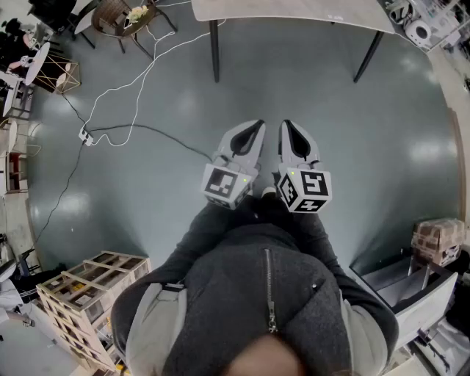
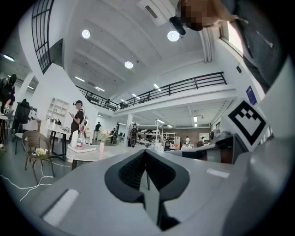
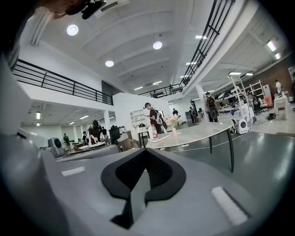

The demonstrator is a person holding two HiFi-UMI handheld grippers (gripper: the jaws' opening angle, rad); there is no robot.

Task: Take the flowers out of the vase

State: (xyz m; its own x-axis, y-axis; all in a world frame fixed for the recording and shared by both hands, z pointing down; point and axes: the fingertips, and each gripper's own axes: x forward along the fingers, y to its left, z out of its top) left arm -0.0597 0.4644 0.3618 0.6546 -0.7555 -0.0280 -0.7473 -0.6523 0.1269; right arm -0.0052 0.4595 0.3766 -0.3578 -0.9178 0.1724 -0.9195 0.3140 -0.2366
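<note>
A small pale vase (image 3: 174, 131) with pink and white flowers (image 3: 172, 120) stands on a round-edged white table (image 3: 203, 131) far ahead in the right gripper view. The left gripper view shows the same vase (image 2: 102, 147) and flowers (image 2: 104, 135) small at the left. In the head view only the table's near edge (image 1: 294, 11) shows at the top. I hold both grippers close to my body, side by side over the grey floor. The left gripper (image 1: 257, 126) and the right gripper (image 1: 288, 126) are both shut, with nothing between their pads.
A tray with a bottle (image 3: 154, 131) lies on the table beside the vase. White and black cables and a power strip (image 1: 87, 136) lie on the floor at left. Wooden crates (image 1: 84, 294) stand at lower left, a metal bin (image 1: 411, 283) and a box (image 1: 438, 241) at lower right. People stand in the background.
</note>
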